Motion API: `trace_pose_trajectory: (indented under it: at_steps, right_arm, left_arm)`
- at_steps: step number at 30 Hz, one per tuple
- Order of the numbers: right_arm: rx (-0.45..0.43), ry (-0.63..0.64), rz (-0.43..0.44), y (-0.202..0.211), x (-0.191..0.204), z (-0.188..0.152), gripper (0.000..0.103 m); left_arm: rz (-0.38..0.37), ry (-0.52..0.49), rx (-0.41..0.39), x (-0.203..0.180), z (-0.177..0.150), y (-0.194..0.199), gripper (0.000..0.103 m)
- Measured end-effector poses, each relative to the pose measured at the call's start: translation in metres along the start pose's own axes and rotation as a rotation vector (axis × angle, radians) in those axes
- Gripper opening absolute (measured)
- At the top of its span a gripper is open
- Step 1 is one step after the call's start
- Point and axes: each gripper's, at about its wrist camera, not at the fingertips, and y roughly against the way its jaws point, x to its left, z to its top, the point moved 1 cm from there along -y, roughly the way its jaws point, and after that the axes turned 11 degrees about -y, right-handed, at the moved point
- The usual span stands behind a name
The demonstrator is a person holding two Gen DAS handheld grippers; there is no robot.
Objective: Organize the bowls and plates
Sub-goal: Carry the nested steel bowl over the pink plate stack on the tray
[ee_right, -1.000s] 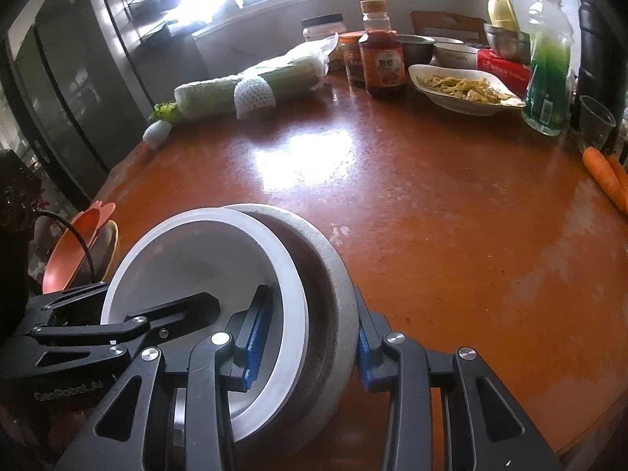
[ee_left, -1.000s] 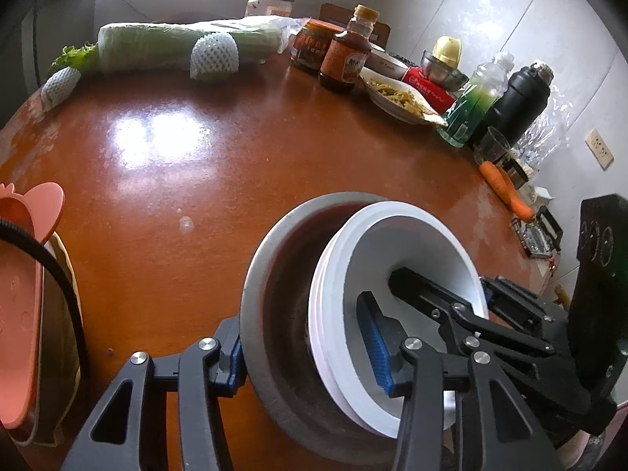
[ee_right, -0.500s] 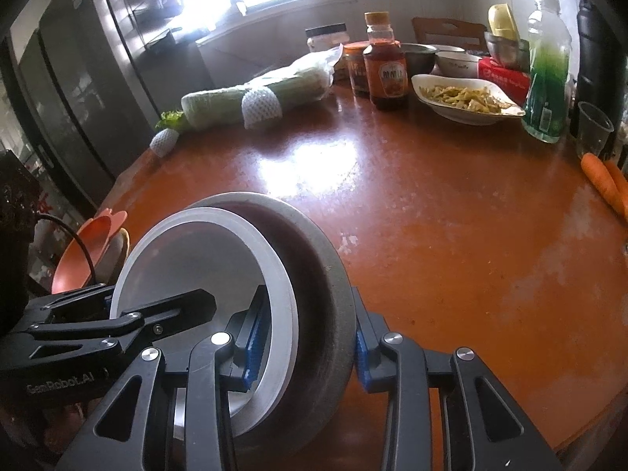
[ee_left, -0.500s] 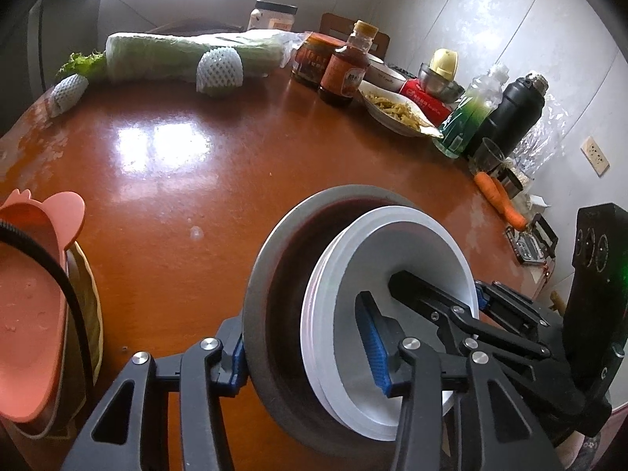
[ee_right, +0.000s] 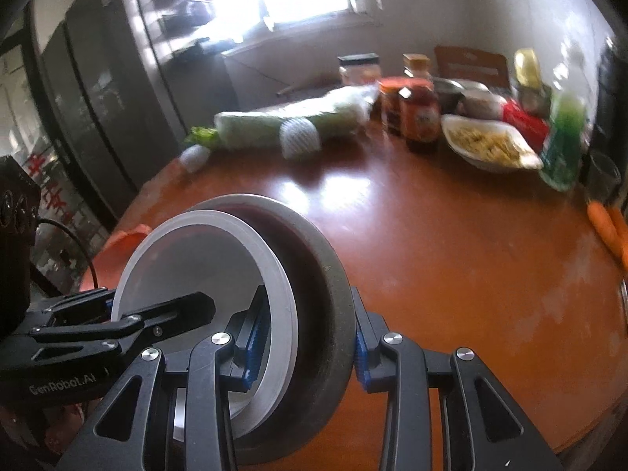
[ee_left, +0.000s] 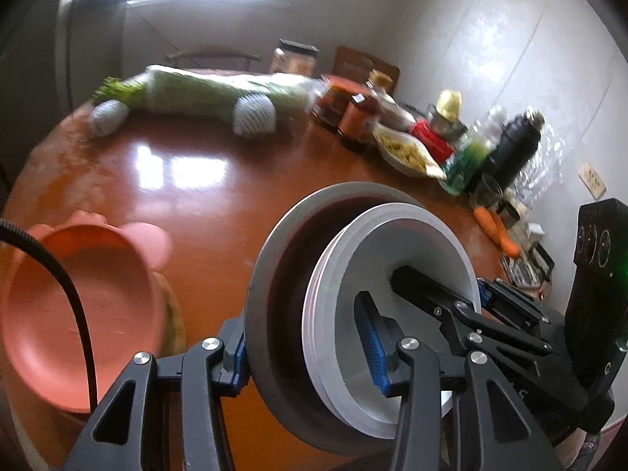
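A grey bowl [ee_left: 274, 274] with white bowls [ee_left: 412, 243] nested in it hangs tilted above the brown table [ee_left: 196, 204]. My left gripper [ee_left: 304, 353] is shut on its near left rim, one pad outside the grey wall and one inside the white bowl. My right gripper [ee_right: 308, 353] is shut on the opposite rim of the grey bowl [ee_right: 325, 274] and white bowls [ee_right: 196, 259] in the same way. Each gripper shows in the other's view, the right gripper [ee_left: 486, 298] reaching in from the right and the left gripper [ee_right: 165, 310] from the left.
A pink plate [ee_left: 78, 314] lies on a yellowish dish at the table's near left edge. Along the far side are a wrapped cabbage [ee_left: 212, 90], sauce bottles [ee_left: 357, 117], a dish of food [ee_left: 404, 153], a green bottle [ee_right: 561, 141], a black flask [ee_left: 510, 149] and carrots [ee_left: 494, 227].
Both grippers have risen together with the bowl stack, which now stands clear of the table and more on edge. More of the pink plate shows at the left.
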Motion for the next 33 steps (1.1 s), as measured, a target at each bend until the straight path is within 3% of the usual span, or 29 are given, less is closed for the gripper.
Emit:
trace_pose_trajectory:
  at_steps: [7, 18, 24, 33]
  right_arm:
    - [-0.017, 0.093, 0.082, -0.007, 0.066, 0.019, 0.038]
    - [0.044, 0.198, 0.176, -0.052, 0.160, 0.018, 0.038]
    - [0.090, 0.225, 0.177, -0.077, 0.182, 0.011, 0.038]
    - [0.127, 0.228, 0.145, -0.099, 0.184, 0.006, 0.038]
  left_arm:
    - [0.079, 0.072, -0.077, 0.053, -0.001, 0.048, 0.047]
    - [0.200, 0.149, -0.088, 0.125, -0.024, 0.080, 0.047]
    - [0.228, 0.173, -0.064, 0.148, -0.037, 0.076, 0.047]
    - [0.247, 0.164, -0.039, 0.153, -0.044, 0.062, 0.047]
